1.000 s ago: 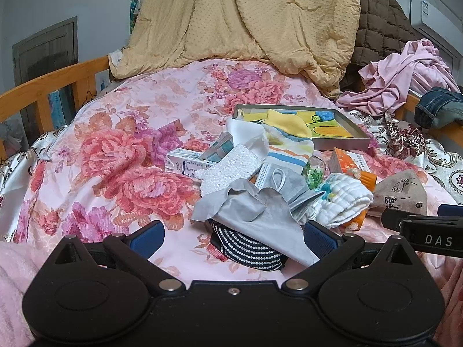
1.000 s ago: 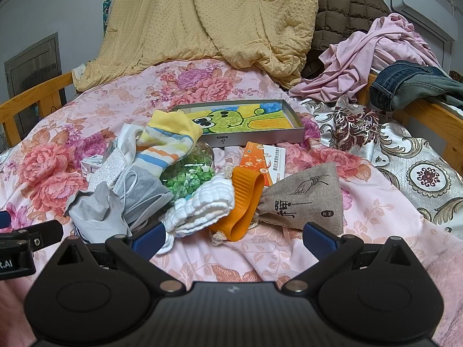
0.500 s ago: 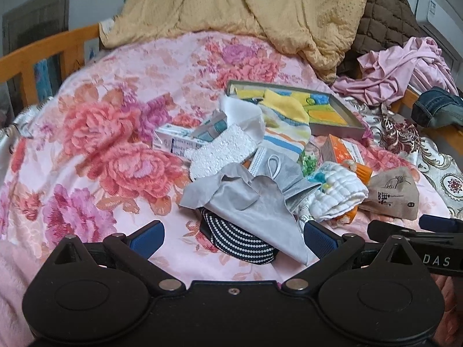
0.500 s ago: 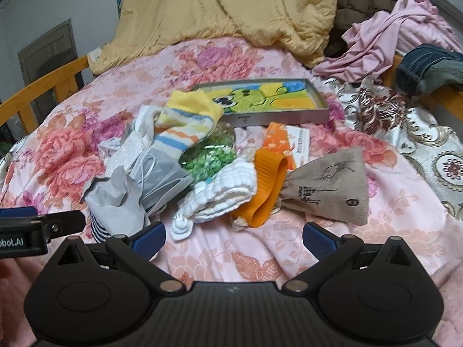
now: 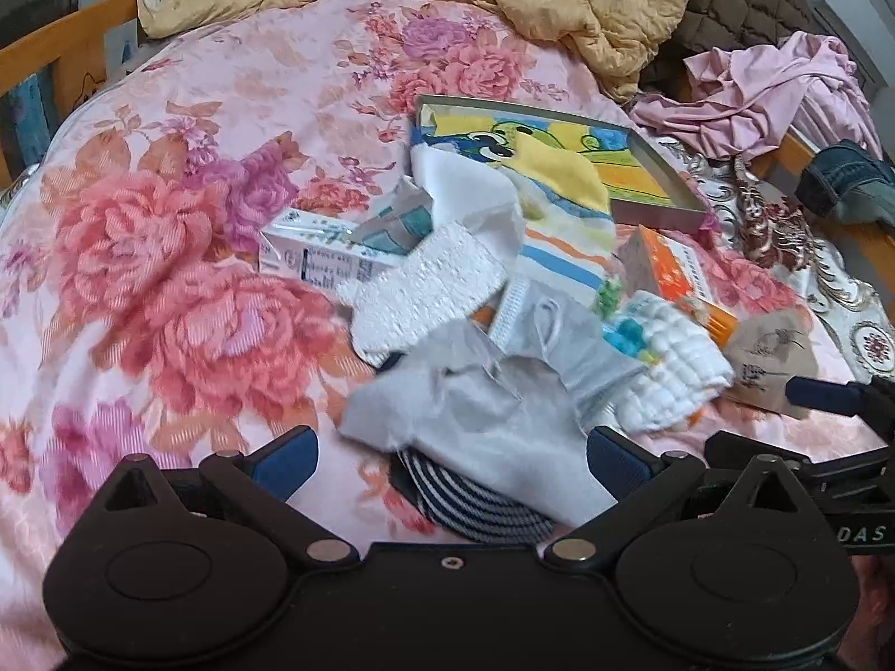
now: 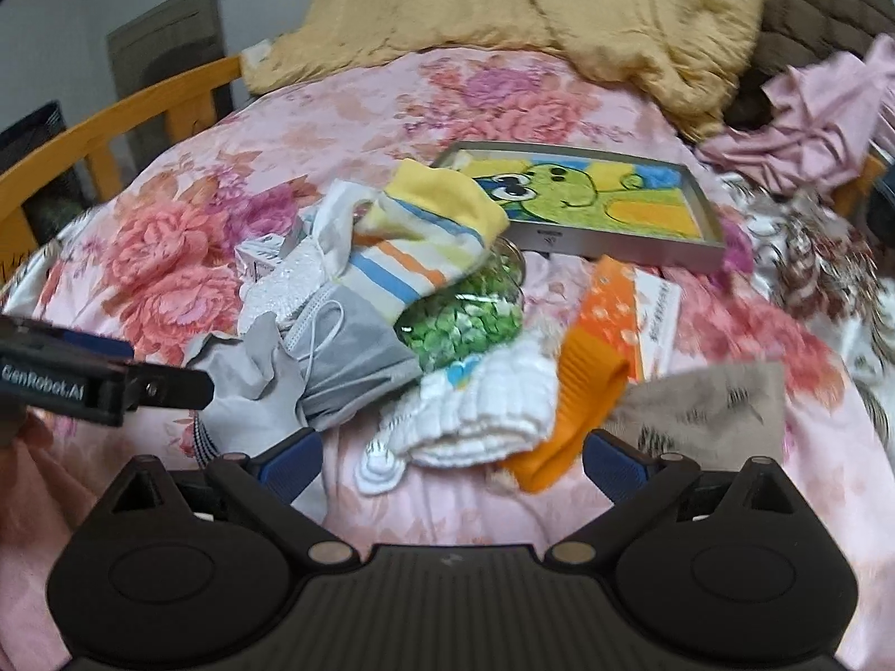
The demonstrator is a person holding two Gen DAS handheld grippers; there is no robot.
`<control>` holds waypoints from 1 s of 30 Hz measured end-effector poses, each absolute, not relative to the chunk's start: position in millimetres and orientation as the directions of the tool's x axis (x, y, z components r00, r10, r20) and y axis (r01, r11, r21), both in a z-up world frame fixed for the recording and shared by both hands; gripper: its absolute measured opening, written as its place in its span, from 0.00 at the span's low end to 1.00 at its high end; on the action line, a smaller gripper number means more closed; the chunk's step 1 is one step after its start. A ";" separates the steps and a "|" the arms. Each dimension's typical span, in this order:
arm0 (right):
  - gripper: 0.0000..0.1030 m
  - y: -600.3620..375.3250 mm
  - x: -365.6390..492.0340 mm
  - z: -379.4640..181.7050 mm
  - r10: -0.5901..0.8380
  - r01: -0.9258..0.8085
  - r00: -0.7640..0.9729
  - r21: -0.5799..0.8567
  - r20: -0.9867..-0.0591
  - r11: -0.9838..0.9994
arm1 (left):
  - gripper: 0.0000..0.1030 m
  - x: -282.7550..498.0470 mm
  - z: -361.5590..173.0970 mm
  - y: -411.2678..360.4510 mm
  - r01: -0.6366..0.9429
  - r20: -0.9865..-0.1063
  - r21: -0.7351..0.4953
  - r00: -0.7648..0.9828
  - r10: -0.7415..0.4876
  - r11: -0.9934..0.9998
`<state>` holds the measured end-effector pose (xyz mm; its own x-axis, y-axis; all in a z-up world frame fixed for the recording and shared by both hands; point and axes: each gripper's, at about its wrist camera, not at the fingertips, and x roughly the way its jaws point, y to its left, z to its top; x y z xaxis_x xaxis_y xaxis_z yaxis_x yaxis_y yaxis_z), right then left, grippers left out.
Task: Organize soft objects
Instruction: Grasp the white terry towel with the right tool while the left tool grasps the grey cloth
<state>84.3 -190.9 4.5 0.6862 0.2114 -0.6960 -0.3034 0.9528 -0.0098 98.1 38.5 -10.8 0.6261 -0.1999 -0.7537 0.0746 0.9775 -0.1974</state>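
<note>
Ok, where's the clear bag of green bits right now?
In the right wrist view, the clear bag of green bits sits mid-pile on the floral bedspread, partly under the yellow striped sock, just behind the white ribbed cloth.

Pink floral bedspread (image 5: 168, 257); grey cloth (image 5: 492, 419); navy-and-white striped fabric (image 5: 475, 509); yellow, blue and orange striped sock (image 6: 425, 240); orange sock (image 6: 582, 391); mustard blanket (image 6: 531, 5).

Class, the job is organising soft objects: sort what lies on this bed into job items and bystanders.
Job items: grey cloth, striped yellow sock, white quilted cloth, beige drawstring pouch.

Bystanders: cartoon picture tin, orange box, white carton, jar of green bits.
</note>
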 end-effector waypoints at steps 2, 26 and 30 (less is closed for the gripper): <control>0.96 -189.4 94.4 3.4 0.210 -0.316 0.679 -0.022 -0.704 0.948 | 0.99 106.5 -15.2 40.6 0.070 -0.762 -0.206 0.614 -0.205 0.976; 0.74 -200.3 149.9 -31.7 0.211 -0.258 0.590 0.066 -0.779 0.964 | 0.43 131.3 -43.2 31.3 0.128 -0.756 -0.313 0.566 -0.328 0.941; 0.64 -200.3 149.6 -32.0 0.236 -0.261 0.585 0.095 -0.776 0.961 | 0.33 128.1 -40.3 30.7 0.146 -0.741 -0.315 0.580 -0.339 0.938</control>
